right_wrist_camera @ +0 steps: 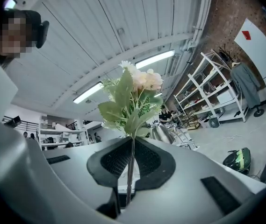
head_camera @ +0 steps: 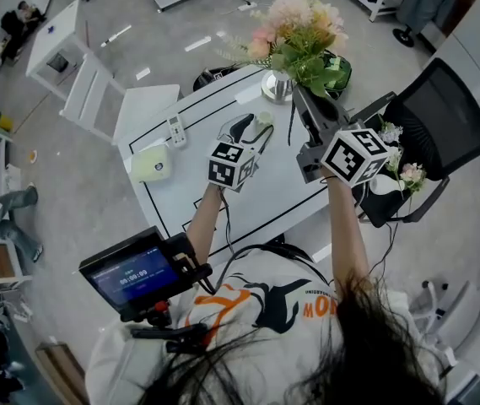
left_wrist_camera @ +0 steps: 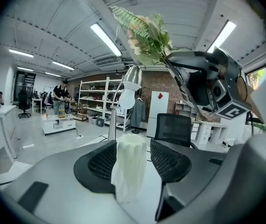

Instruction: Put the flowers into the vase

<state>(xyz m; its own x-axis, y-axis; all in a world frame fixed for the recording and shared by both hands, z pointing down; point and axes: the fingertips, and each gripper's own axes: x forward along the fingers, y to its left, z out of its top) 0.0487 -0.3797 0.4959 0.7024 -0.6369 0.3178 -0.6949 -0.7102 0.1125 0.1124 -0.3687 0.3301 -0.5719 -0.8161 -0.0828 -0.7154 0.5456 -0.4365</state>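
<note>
**Bouquet clamped on its stem, raised over the far side of the table**

Obs.: a bouquet of cream and pink cloth-like blossoms with broad matte green leaves, all on one thin dark stem. The right gripper has its jaws closed on that stem. Its black dimpled pads pinch the stem low down, and a short tail of stem shows below them. The bouquet's long axis runs along the stem and is tilted. The blossoms are uppermost and point away from the person, above the far edge of the white table with its black outline.

The left gripper has its jaws apart. A white ribbed vase, a matte fluted column, stands upright on the tabletop between the pads. A gap shows at the right pad.

Beyond the vase, a polished silver metal vessel stands near the far table edge, under the blossoms. A black mesh office chair sits to the person's right, with more flowers on its seat.
</note>
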